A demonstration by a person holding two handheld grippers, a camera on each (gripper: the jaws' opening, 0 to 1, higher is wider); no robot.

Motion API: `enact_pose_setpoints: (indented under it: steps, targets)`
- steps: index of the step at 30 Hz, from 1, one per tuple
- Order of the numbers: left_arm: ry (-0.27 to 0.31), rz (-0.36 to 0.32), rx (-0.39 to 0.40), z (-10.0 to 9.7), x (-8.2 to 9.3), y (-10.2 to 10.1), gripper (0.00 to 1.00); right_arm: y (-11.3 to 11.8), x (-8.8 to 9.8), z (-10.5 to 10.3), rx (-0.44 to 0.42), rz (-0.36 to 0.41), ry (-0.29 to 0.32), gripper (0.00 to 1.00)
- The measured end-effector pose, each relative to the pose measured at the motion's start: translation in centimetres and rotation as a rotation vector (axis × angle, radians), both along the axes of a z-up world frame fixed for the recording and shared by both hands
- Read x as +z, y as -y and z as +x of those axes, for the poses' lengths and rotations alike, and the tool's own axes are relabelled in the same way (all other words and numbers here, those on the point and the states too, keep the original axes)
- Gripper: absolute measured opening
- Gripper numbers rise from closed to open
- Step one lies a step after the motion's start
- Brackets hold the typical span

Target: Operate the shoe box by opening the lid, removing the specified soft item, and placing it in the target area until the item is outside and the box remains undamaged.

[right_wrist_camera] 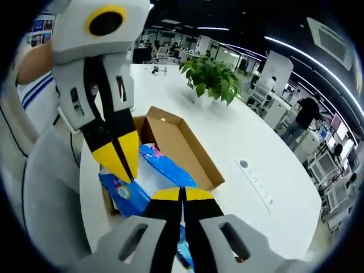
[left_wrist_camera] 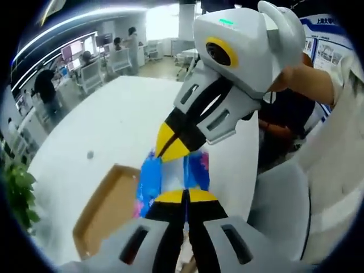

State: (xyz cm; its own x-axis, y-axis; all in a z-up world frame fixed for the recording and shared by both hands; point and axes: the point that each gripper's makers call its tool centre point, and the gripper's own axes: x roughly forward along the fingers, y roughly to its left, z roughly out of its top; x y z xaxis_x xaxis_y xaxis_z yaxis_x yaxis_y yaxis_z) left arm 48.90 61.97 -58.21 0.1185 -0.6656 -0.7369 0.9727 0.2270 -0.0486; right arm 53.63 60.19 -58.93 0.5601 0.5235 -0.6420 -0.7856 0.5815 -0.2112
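An open brown cardboard shoe box (right_wrist_camera: 187,149) lies on the white tabletop (right_wrist_camera: 239,136), lid folded back. A soft blue-and-white plastic packet (right_wrist_camera: 162,173), with pink print, sits lifted above its opening.
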Motion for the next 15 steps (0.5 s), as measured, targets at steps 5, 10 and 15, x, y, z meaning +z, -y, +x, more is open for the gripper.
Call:
enact_pose_setpoints:
  steps: [5,10,15]
  targets:
    - [0.01,-0.018,-0.022,-0.1,0.4,2.2,0.0,2.0,0.5,0.0,-0.029,0.0,0.007,0.0]
    - [0.015,-0.044,-0.046,-0.4,0.9,4.3,0.0,4.1,1.0,-0.1,-0.074,0.014,0.009,0.0]
    - [0.022,-0.049,-0.063,-0.5,0.9,5.4,0.0,5.6,0.9,-0.5,-0.096,0.024,0.01,0.0]
